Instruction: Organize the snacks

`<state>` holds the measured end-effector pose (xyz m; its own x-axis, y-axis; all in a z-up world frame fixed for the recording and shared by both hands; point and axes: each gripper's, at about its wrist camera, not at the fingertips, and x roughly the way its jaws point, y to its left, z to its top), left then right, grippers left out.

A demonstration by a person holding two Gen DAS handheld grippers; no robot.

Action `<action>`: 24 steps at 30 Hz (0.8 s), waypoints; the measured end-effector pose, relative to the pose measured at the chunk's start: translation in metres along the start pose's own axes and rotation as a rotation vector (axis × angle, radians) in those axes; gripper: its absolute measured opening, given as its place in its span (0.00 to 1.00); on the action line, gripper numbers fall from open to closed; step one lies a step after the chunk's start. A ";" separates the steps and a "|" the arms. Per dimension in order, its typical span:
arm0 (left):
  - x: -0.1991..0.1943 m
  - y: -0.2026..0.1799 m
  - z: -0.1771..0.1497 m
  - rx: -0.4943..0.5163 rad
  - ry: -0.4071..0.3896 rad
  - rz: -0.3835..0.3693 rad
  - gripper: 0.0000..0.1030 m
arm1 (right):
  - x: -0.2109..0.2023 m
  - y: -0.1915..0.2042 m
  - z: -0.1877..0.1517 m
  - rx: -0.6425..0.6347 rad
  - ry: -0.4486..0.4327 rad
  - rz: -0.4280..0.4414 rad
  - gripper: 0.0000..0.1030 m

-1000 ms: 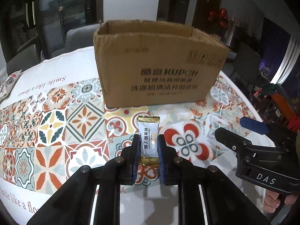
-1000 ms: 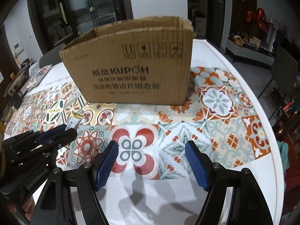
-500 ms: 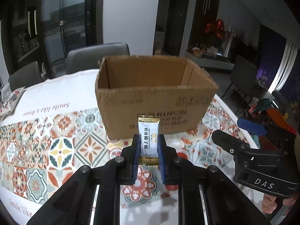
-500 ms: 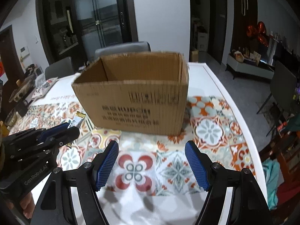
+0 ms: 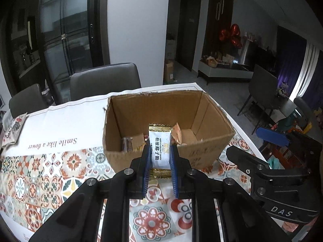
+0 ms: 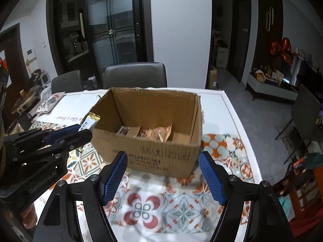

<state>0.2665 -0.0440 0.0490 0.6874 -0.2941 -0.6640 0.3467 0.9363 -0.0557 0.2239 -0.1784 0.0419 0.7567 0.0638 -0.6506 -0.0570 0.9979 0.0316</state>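
Holding a white candy packet [image 5: 160, 151] with gold ends upright between the closed fingers [image 5: 147, 162] of our left gripper [image 5: 160, 155], we have it pinched by its two long edges so that the printed face looks back at us and the top end stands free above the blue pads. We judge that this narrow side grip leaves the packet free to fall straight down once the pads part. The open cardboard box [image 5: 214, 121] is our landmark: the packet sits just in front of its near wall and at about the height of its rim, so from the left wrist view it overlaps the opening, while the right wrist view shows it off the box's left front corner and not yet over the inside. Inside the box, along the near wall, a few other wrapped snacks [image 6: 159, 134] already lie on the bottom, which tells us the box is where things are gathered. Our right gripper [image 6: 163, 178] hangs in front of the box, centred on its near wall, its fingers standing wide apart with nothing between them; we take it as waiting clear of the drop. Left of the box, a patterned pouch [image 5: 13, 128] lies at the far edge of the counter [image 5: 60, 121], well apart.
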 end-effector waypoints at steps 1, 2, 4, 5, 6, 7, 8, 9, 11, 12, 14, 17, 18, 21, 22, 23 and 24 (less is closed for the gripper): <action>0.001 0.001 0.002 0.000 0.003 0.000 0.19 | 0.001 0.000 0.006 -0.006 -0.002 0.002 0.72; 0.003 0.002 0.006 -0.001 0.007 0.001 0.19 | 0.002 0.000 0.008 -0.009 -0.001 0.002 0.72; 0.010 0.003 0.015 -0.006 0.018 0.002 0.19 | 0.005 -0.001 0.017 -0.013 -0.005 -0.002 0.72; 0.012 0.004 0.016 -0.008 0.021 0.002 0.19 | 0.006 -0.001 0.021 -0.019 -0.007 -0.006 0.72; 0.016 0.005 0.020 -0.014 0.029 -0.001 0.19 | 0.007 -0.001 0.024 -0.021 -0.008 -0.010 0.72; 0.019 0.006 0.023 -0.019 0.034 -0.004 0.19 | 0.009 -0.002 0.028 -0.024 -0.010 -0.014 0.72; 0.022 0.007 0.025 -0.025 0.039 -0.004 0.19 | 0.010 -0.001 0.031 -0.026 -0.011 -0.016 0.72; 0.026 0.009 0.028 -0.030 0.045 -0.003 0.18 | 0.012 -0.001 0.034 -0.029 -0.009 -0.020 0.72; 0.031 0.010 0.032 -0.031 0.051 0.001 0.19 | 0.016 -0.003 0.040 -0.026 -0.004 -0.021 0.72; 0.033 0.010 0.034 -0.029 0.053 0.006 0.19 | 0.018 -0.004 0.042 -0.026 -0.003 -0.023 0.72; 0.038 0.010 0.039 -0.021 0.061 0.015 0.19 | 0.025 -0.006 0.046 -0.027 0.005 -0.026 0.72; 0.042 0.010 0.042 -0.013 0.074 0.014 0.19 | 0.033 -0.009 0.049 -0.020 0.016 -0.028 0.72; 0.043 0.010 0.043 -0.010 0.075 0.022 0.20 | 0.035 -0.009 0.049 -0.017 0.019 -0.028 0.72; 0.044 0.009 0.044 -0.001 0.067 0.048 0.41 | 0.040 -0.010 0.049 -0.009 0.031 -0.026 0.72; 0.042 0.009 0.044 0.000 0.062 0.067 0.45 | 0.041 -0.010 0.049 -0.012 0.033 -0.024 0.72; 0.041 0.009 0.043 -0.001 0.058 0.077 0.45 | 0.041 -0.009 0.048 -0.017 0.034 -0.026 0.72; 0.040 0.010 0.042 0.000 0.057 0.078 0.46 | 0.041 -0.009 0.048 -0.019 0.033 -0.027 0.72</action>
<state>0.3241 -0.0548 0.0532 0.6750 -0.2089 -0.7077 0.2934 0.9560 -0.0023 0.2870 -0.1839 0.0516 0.7360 0.0357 -0.6761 -0.0492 0.9988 -0.0009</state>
